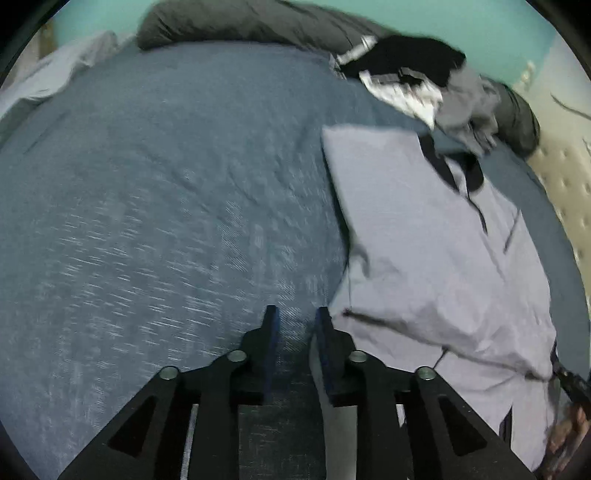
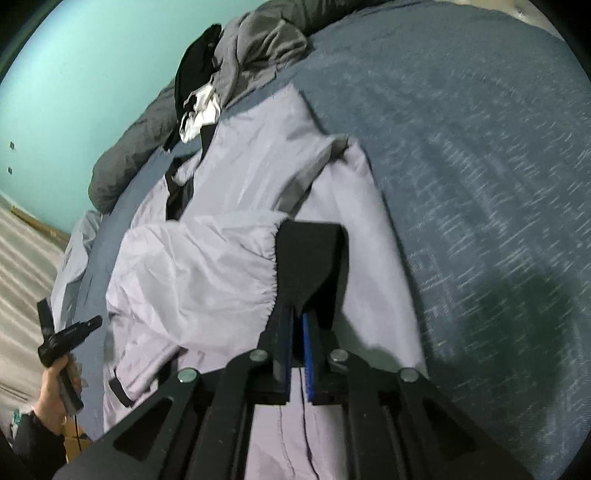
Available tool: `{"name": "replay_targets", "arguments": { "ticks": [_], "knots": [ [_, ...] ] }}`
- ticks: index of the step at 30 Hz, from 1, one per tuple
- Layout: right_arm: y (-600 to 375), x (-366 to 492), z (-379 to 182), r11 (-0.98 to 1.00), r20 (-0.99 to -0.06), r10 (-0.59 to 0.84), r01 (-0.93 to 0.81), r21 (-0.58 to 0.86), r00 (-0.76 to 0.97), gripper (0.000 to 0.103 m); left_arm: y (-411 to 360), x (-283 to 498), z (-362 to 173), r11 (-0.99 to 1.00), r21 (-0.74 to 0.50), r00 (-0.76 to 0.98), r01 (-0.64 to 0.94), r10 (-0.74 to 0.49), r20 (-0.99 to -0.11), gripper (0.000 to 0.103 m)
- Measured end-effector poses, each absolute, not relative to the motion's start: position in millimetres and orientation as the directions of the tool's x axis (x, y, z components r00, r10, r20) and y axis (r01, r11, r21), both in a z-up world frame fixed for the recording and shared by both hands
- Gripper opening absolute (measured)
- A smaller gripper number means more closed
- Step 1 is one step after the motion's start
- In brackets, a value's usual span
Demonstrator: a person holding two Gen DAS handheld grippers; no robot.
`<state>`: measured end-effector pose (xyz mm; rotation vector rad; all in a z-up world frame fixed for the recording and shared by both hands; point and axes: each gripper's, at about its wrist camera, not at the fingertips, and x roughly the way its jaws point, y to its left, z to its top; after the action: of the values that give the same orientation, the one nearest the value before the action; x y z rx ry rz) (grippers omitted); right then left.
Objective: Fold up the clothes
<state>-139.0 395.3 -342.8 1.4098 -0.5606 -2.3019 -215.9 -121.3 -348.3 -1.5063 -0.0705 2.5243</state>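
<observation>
Lying along one side of the blue bedspread [image 1: 155, 206], the pale lilac jacket [image 1: 436, 251] leaves a broad stretch of bare cover open on its far side, wrinkled only faintly and free of other things; the jacket's straight folded edge runs from the upper corner near the pillows down toward the left gripper [image 1: 295, 317], and beyond the jacket the bed's edge drops to a beige floor in both views. At the head of the bed a dark grey pillow [image 1: 236, 22] lies against the teal wall [image 2: 85, 74], with a heap of grey, black and white clothes [image 1: 436, 81] just above the jacket's dark collar. The left gripper hovers over bare bedspread with its fingers apart and nothing between them, its right finger just beside the jacket's lower hem edge. The right gripper [image 2: 297, 321] sits over the jacket's middle, fingers drawn nearly together around a black flared tab at the gathered elastic cuff of a sleeve [image 2: 192, 273] that is folded over the body; whether the pads truly bite the cloth I cannot tell. A hand [image 2: 55, 384] at the bed's edge grips a black handle
</observation>
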Motion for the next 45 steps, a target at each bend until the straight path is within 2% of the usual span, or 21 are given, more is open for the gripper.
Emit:
{"name": "replay_targets", "arguments": {
  "ticks": [4, 9, 12, 14, 17, 21, 23, 29, 31, 34, 38, 45],
  "knots": [
    [390, -134, -322, -0.867, -0.746, -0.482, 0.127, 0.481, -0.46, 0.006, -111, -214, -333, -0.972, -0.152, -0.49, -0.181, 0.223, -0.843, 0.031],
    [391, -127, -304, -0.908, -0.759, -0.403, 0.119, 0.402, -0.511, 0.008, -86, -228, -342, -0.966, -0.152, -0.472, -0.211, 0.237, -0.849, 0.031],
    [398, -131, -298, -0.892, -0.727, -0.423, 0.106, 0.44, -0.541, 0.008, -80, -237, -357, -0.968, -0.131, -0.449, -0.213, 0.216, -0.867, 0.031],
    [392, -139, -303, -0.867, -0.699, -0.472, 0.142, 0.477, -0.537, 0.008, -79, -241, -370, -0.971, -0.128, -0.431, -0.203, 0.206, -0.878, 0.031],
    [371, -152, -325, -0.859, -0.717, -0.501, 0.178, 0.48, -0.484, 0.008, -81, -241, -385, -0.973, -0.124, -0.417, -0.193, 0.196, -0.888, 0.031],
    [353, -161, -362, -0.9, -0.809, -0.433, 0.14, 0.413, -0.396, 0.007, -84, -237, -394, -0.975, -0.133, -0.422, -0.18, 0.199, -0.884, 0.033],
    [355, -160, -367, -0.908, -0.825, -0.416, 0.133, 0.397, -0.382, 0.005, -88, -233, -392, -0.974, -0.153, -0.433, -0.165, 0.211, -0.876, 0.033],
    [369, -154, -356, -0.907, -0.82, -0.413, 0.093, 0.411, -0.396, 0.005, -103, -223, -375, -0.977, -0.183, -0.495, -0.111, 0.214, -0.842, 0.033],
    [372, -152, -346, -0.894, -0.792, -0.434, 0.097, 0.437, -0.429, 0.009, -103, -227, -370, -0.976, -0.19, -0.506, -0.11, 0.219, -0.834, 0.033],
    [368, -154, -333, -0.884, -0.754, -0.453, 0.132, 0.448, -0.475, 0.009, -99, -237, -369, -0.978, -0.172, -0.5, -0.114, 0.206, -0.841, 0.033],
    [358, -161, -347, -0.886, -0.773, -0.457, 0.142, 0.442, -0.441, 0.009, -94, -246, -387, -0.982, -0.157, -0.436, -0.108, 0.189, -0.88, 0.035],
    [367, -163, -358, -0.893, -0.792, -0.442, 0.122, 0.433, -0.422, 0.009, -115, -229, -374, -0.985, -0.164, -0.497, -0.049, 0.166, -0.851, 0.035]
  ]
}}
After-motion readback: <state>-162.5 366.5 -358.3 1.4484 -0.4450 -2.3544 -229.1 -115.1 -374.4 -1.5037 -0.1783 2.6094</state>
